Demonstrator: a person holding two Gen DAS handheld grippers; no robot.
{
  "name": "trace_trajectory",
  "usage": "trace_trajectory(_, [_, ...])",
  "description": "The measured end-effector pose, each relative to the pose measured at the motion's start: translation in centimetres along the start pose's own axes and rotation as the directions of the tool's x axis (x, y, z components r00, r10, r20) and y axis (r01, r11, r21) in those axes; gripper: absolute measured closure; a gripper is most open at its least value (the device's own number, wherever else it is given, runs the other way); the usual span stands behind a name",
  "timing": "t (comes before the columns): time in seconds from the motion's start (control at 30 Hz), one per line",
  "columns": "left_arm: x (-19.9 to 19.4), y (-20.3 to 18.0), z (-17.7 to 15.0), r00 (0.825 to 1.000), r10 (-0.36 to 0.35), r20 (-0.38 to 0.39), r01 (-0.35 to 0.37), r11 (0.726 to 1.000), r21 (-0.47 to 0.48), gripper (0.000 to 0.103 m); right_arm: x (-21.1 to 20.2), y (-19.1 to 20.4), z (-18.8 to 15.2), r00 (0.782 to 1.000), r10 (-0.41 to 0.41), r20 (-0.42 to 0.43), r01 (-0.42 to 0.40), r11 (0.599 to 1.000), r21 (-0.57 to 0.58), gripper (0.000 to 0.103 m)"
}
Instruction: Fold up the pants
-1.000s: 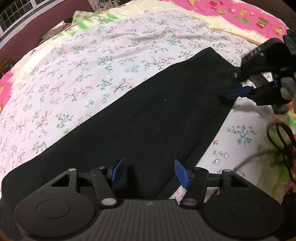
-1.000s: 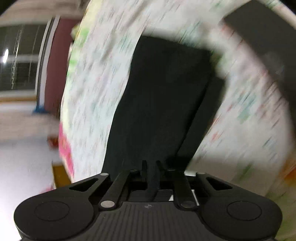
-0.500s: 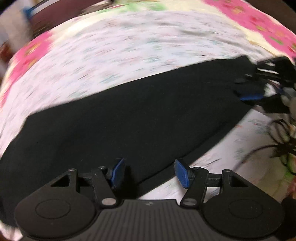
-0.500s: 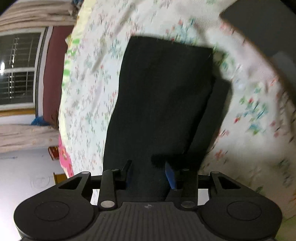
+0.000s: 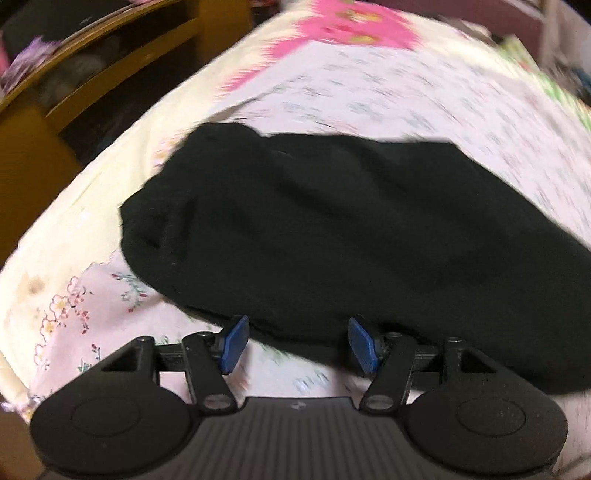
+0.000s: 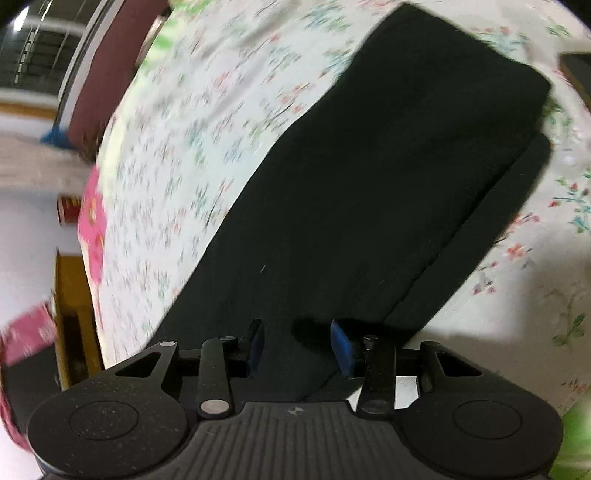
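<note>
Left wrist view: the left gripper (image 5: 297, 343) fingers gape empty beside the pants (image 5: 332, 236) on the bed (image 5: 406, 85); the right gripper (image 6: 297, 347) fingers stand apart with pants cloth between, unpinched.

This is a bedroom in a home. A big bed fills both views, covered with a white bedsheet (image 6: 177, 147) printed with small flowers, and a cream and pink floral cover (image 5: 343, 22) lies at its far end. Black pants (image 5: 332, 229) are spread out on the bed. Beside the bed stands a wooden shelf unit (image 5: 74, 74) with dark things inside, too blurred to name. In the right wrist view there is a window (image 6: 33, 51) with bars, dark outside, next to a dark red wall (image 6: 107, 66).
</note>
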State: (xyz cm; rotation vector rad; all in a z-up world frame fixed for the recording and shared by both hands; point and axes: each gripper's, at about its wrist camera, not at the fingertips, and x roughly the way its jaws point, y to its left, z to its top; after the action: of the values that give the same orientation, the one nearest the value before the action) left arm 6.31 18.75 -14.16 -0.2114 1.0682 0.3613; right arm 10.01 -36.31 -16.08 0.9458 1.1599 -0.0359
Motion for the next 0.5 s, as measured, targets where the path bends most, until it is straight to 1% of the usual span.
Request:
trace_trajectory(0.13, [1.7,2.3,1.0,1.000,0.007,0.021,-0.004,0.995,-0.102,0.035,0.5,1.8,-0.3,1.000,-0.022,-0.006,0.022,0.999,-0.031,0.070])
trace_trajectory(0.23, [2.9,3.9,1.4,1.000,-0.002,0.012,0.004,0.986,-0.167,0.035,1.3,3.1,-0.8,1.000,-0.017,-0.019,0.016,0.998,-0.060,0.070])
trace_trajectory(0.33, [3.7,5.3,1.9,1.000,-0.022,0.013,0.025,0.967,-0.252,0.035,2.3,4.3,-1.2,0.999,-0.012,-0.043,0.008,0.996,-0.090,0.069])
trace_trajectory(0.43, [5.0,6.5,2.4,0.999,-0.036,0.002,0.034,0.939,-0.343,0.036,3.0,5.0,-1.3,0.998,-0.017,-0.062,0.010,0.994,-0.110,0.068])
trace_trajectory(0.47, [5.1,6.6,2.5,0.999,-0.039,-0.003,0.035,0.937,-0.348,0.037,3.3,5.1,-1.4,0.998,-0.017,-0.065,0.009,0.994,-0.110,0.068])
trace_trajectory(0.5, [5.1,6.3,2.5,1.000,-0.029,-0.003,0.026,0.944,-0.330,0.042,3.3,5.1,-1.4,0.997,-0.017,-0.069,0.009,0.994,-0.108,0.067])
